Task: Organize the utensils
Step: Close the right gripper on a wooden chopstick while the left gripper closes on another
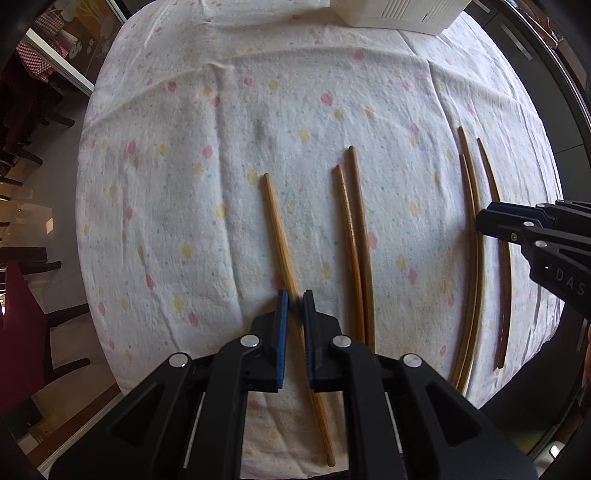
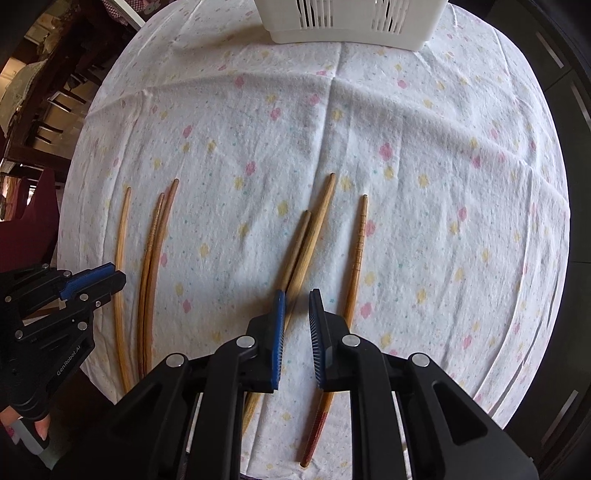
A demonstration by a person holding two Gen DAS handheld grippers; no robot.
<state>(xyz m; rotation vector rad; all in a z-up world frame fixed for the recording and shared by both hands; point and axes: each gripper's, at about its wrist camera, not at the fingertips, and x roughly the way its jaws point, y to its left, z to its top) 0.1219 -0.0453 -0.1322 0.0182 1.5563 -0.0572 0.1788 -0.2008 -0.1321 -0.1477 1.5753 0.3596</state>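
Observation:
Several wooden chopsticks lie lengthwise on a flowered white cloth. In the left wrist view my left gripper is open with its blue pads either side of a single light chopstick; whether it touches is unclear. A pair of chopsticks lies just to its right, and further chopsticks lie at the right. In the right wrist view my right gripper is open above the cloth between a crossed pair and a red-tipped chopstick. A white slotted basket stands at the table's far edge.
The basket also shows in the left wrist view. The right gripper shows at the right there; the left gripper shows at the left in the right wrist view. Dark chairs stand beyond the table's left edge.

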